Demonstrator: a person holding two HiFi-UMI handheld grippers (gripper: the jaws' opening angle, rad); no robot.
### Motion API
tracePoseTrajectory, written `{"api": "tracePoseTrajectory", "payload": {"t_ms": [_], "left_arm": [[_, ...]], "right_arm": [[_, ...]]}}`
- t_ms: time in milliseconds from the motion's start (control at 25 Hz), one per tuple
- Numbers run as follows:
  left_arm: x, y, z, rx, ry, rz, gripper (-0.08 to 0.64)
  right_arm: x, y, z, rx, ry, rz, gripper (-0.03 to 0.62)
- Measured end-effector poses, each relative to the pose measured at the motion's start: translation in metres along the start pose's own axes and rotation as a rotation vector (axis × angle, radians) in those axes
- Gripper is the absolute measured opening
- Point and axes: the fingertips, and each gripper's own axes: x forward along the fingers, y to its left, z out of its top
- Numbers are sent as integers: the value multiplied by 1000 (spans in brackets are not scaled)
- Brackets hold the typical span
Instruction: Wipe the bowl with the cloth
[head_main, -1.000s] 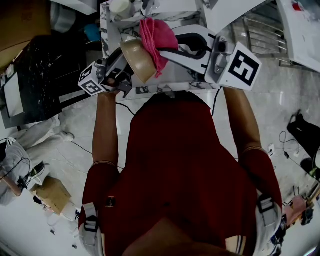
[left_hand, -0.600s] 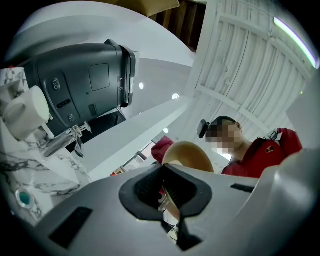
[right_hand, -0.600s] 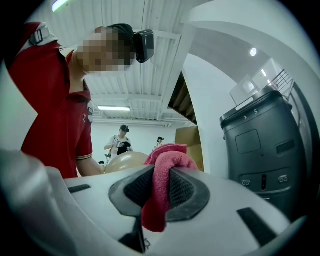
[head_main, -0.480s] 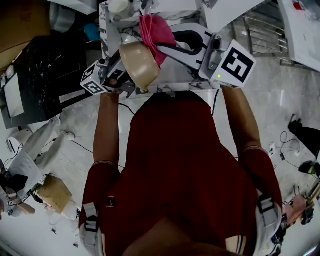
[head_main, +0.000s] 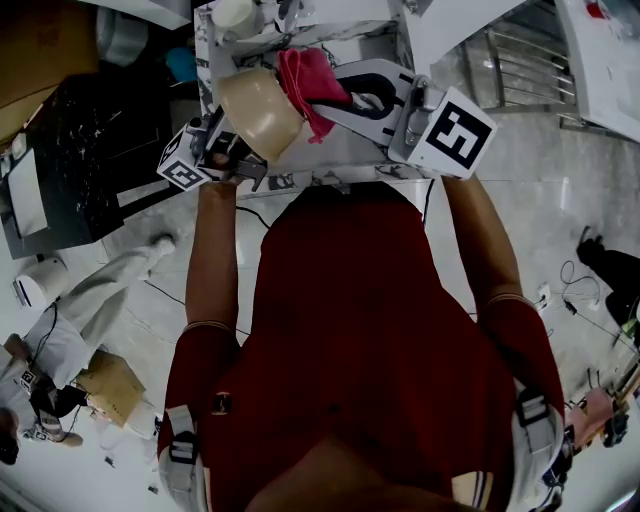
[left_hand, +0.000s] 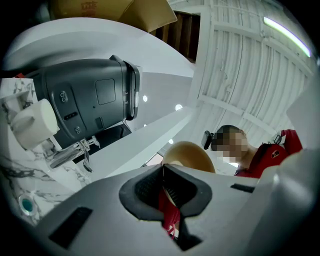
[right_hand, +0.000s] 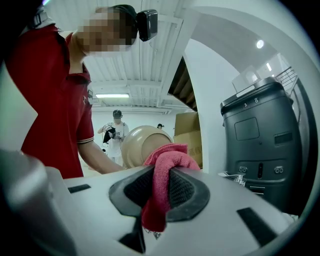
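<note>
The bowl (head_main: 258, 108) is held in the air at the upper centre of the head view, above the near edge of the bench (head_main: 330, 170). It is tilted, with its rounded outside turned up toward the camera. The left gripper (head_main: 238, 142) has its jaws closed on the bowl's rim. In the left gripper view the thin rim sits clamped between the 2 pads of the left gripper (left_hand: 167, 192), and the bowl (left_hand: 190, 152) rises just above them.

The right gripper (head_main: 335, 95) has its jaws closed on the cloth (head_main: 310, 75). In the right gripper view a thick pink fold bulges out past the pads of the right gripper (right_hand: 160, 187) and meets the bowl (right_hand: 137, 145). I cannot tell whether the cloth (right_hand: 167, 160) is inside the mouth or only against the rim.

Risks, as I judge them:
- The bowl hangs from 1 narrow pinch on a smooth edge; a hard push from the cloth could lever it round in the jaws or slide it out, and it would fall onto the bench or past its edge to the floor.
- Only 1 fold of cloth is gripped; dragging it across the bowl could pull it loose, leaving hard jaws to scrape the bowl.
- The coffee machine (right_hand: 260, 135) stands close on the right of the right gripper view; a wide wiping sweep could knock it.
</note>
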Motion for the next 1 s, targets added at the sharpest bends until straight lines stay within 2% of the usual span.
{"api": "tracePoseTrajectory", "payload": {"t_ms": [240,520,760,1000], "left_arm": [[0,5,-2,7,1,24,17],[-3,17,-11,22,56,84,18],[1,16,-23,24,127,75,18],[2,14,-25,18,150,54,17]], "right_arm": [[-5,7,-6,20,21,48,57],[-15,14,0,41,-14,90,57],[-21,10,7,48,-50,84,57],[-20,6,10,42,-65,63,57]]}}
